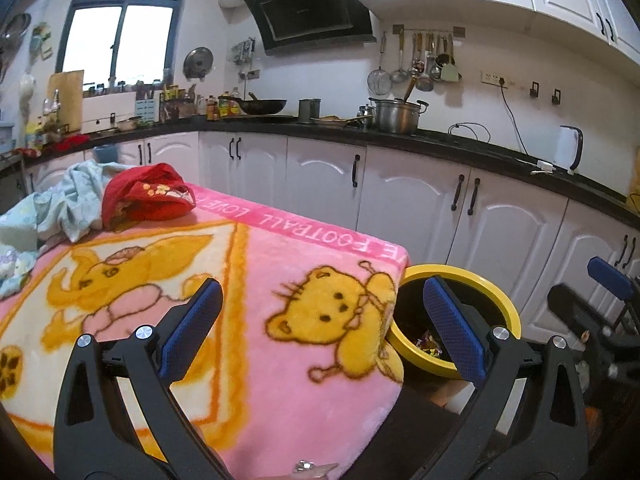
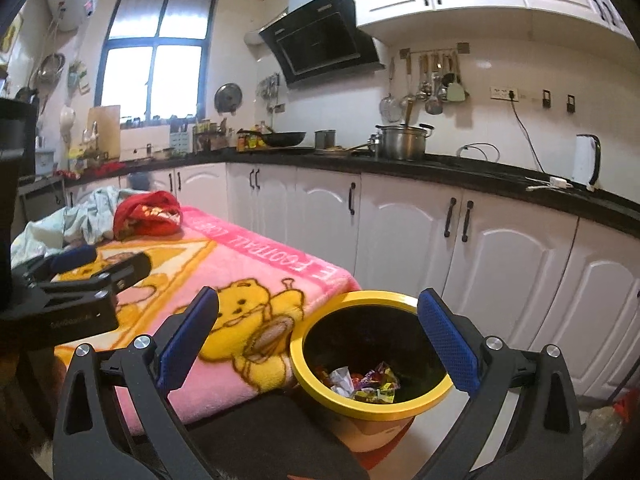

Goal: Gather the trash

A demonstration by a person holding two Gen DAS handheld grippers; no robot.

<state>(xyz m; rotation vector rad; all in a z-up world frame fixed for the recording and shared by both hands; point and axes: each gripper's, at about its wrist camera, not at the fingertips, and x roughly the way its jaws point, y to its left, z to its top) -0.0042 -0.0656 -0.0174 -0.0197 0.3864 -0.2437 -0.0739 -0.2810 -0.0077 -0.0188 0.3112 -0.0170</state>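
A yellow-rimmed trash bin [image 2: 320,390] stands on the floor beside the table; it also shows in the left wrist view [image 1: 502,300]. Several crumpled wrappers [image 2: 370,384] lie inside it. My right gripper [image 2: 318,338] is open and empty, above the bin's near rim. My left gripper [image 1: 324,332] is open and empty, above the pink cartoon blanket [image 1: 256,272] covering the table, near its right corner. The left gripper also shows at the left of the right wrist view [image 2: 92,264]. A small shiny wrapper [image 1: 310,468] lies at the blanket's near edge.
A red cloth [image 1: 148,192] and a light blue cloth [image 1: 68,200] lie at the table's far end. White cabinets [image 2: 400,232] under a black counter run behind, with a steel pot [image 2: 402,142], wok and white kettle [image 2: 586,162].
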